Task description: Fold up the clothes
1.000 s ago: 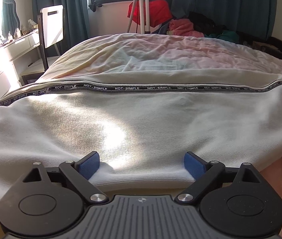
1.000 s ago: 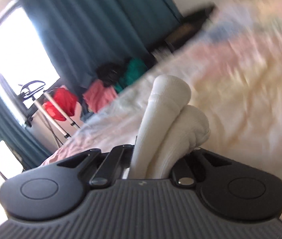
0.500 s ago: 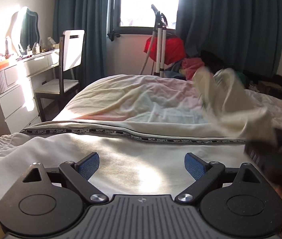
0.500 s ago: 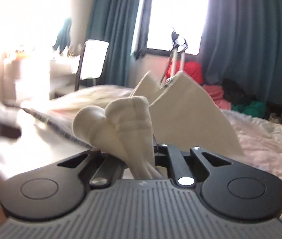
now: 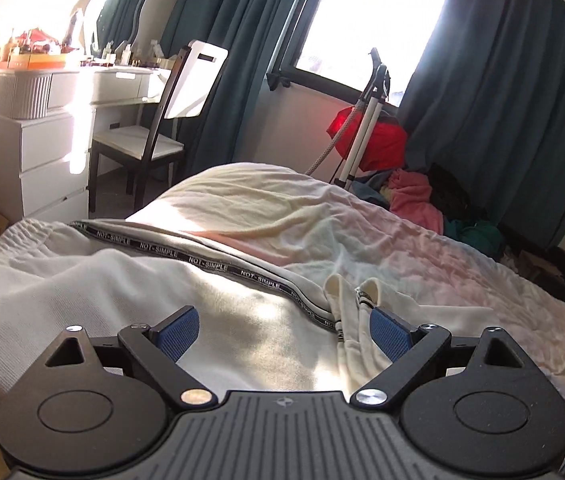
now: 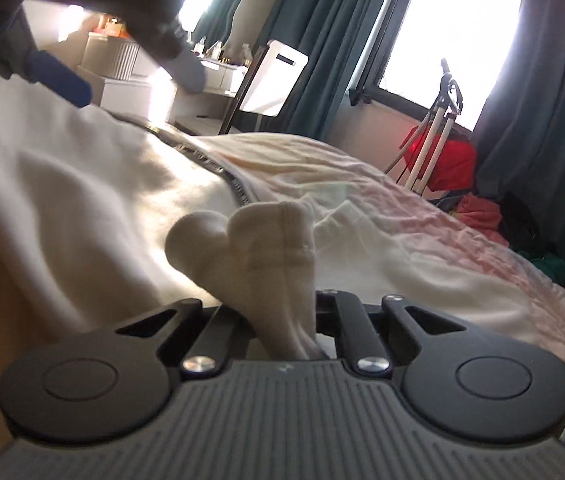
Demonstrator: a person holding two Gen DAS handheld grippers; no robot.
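On the bed (image 5: 422,240), as the left wrist camera saw it, a cream garment (image 5: 122,300) lay spread across the near part, a black tape (image 5: 218,264) printed with white lettering running along its far edge. The left gripper (image 5: 284,336) hung over this cloth with its blue-padded jaws wide apart and nothing between them. Close by its right-hand pad (image 5: 388,336), a bunched fold (image 5: 356,300) of the same cream cloth stood up beside the tape. Beyond the bed stood a chair (image 5: 170,112), a white dresser (image 5: 38,152) and teal curtains (image 5: 234,40) round a bright window.

From the right wrist camera, the right gripper (image 6: 282,316) had its jaws drawn close together on a thick bundle of cream fabric (image 6: 258,244), which rose from between them in two rounded lobes. The rest of the garment (image 6: 82,200) spread out to the left over the bed (image 6: 442,248). At the upper left the left gripper (image 6: 102,36) showed as a dark blur above the cloth
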